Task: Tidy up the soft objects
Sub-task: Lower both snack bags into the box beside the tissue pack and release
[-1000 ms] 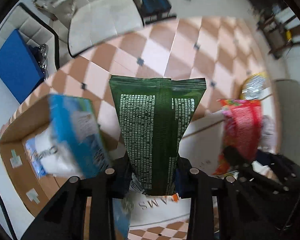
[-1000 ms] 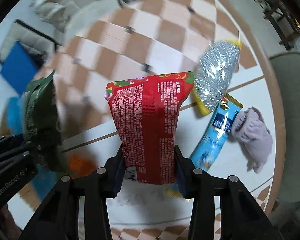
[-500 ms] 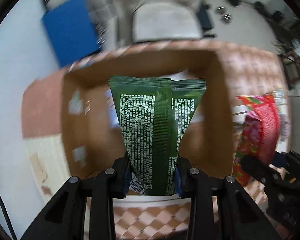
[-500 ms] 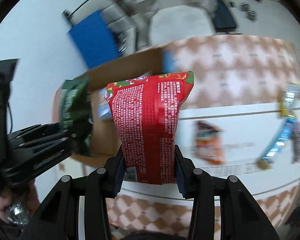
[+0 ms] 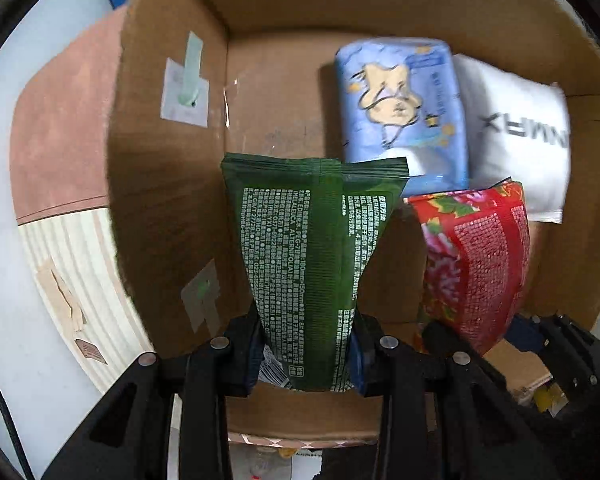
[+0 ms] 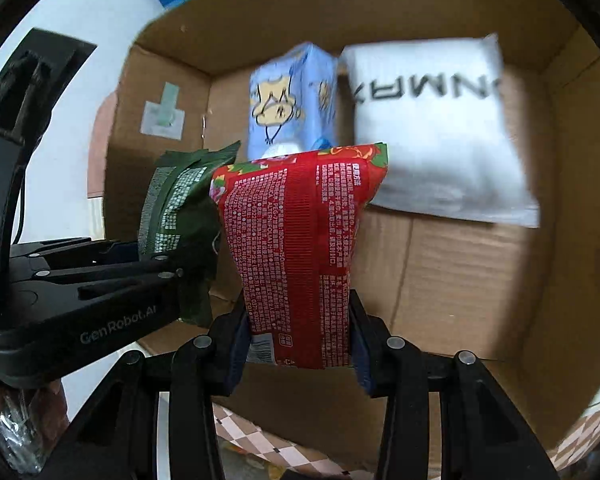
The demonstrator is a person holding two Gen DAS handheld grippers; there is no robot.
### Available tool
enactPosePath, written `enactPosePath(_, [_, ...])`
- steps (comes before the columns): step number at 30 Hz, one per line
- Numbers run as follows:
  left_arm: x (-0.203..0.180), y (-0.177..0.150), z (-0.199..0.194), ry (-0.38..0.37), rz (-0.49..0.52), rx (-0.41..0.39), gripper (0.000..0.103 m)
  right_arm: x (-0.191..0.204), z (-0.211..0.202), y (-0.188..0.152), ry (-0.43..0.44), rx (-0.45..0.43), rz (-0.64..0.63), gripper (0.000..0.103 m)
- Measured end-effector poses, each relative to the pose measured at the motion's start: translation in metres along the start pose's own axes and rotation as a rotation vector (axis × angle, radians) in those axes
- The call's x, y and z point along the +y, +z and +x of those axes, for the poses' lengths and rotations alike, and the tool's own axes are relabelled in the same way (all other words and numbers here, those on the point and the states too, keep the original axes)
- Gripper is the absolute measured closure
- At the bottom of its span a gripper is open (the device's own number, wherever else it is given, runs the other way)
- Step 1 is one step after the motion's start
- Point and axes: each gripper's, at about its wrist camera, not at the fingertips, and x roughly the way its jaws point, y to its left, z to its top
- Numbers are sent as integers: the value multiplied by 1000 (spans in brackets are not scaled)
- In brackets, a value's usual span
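Note:
My left gripper (image 5: pixel 308 360) is shut on a green soft pack (image 5: pixel 312 248) and holds it inside an open cardboard box (image 5: pixel 172 184). My right gripper (image 6: pixel 298 344) is shut on a red flowered soft pack (image 6: pixel 300 248), held beside it in the same box (image 6: pixel 460 280). The red pack (image 5: pixel 476 264) shows at the right of the left wrist view. The green pack (image 6: pixel 176 204) and the left gripper (image 6: pixel 180 272) show at the left of the right wrist view. A blue cartoon tissue pack (image 5: pixel 400 108) and a white pack (image 5: pixel 516 136) lie at the far end of the box.
The box walls rise on all sides around both grippers. Bare cardboard floor (image 6: pixel 452 272) shows in front of the white pack (image 6: pixel 432 128). Checkered floor tiles (image 6: pixel 256 436) show below the box's near edge. A white wall (image 5: pixel 4 240) is at the left.
Both grippers have swung from the table to the cardboard box and moved down into it, each still holding its pack. The box now fills both views.

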Motion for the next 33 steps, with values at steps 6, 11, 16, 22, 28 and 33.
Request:
enactPosePath(6, [5,4,14,-52,0,42,60,9,21,5,16,55,-4,54])
enactPosePath(11, [3,-4,7,-52,10,17,52,8,16,9,7,54,-10,27])
enactPosePath(16, [5,-18,-7,-53,12,-23,49,6,0,3,-34,42,-12,27])
enactPosePath(22, [1,-48,-33,-43,-20,-142,48,-9,-40,-13,-124,-47,-33,27])
enactPosePath(28, [-16,-97,-62,-44,-59,-291,48,-15,-70,-41,-220,-129,-73,27])
enactPosePath(33, [-23,-125,-88,-15,-101,-434,48,-17,-91,-68,-284,-197,-112,27])
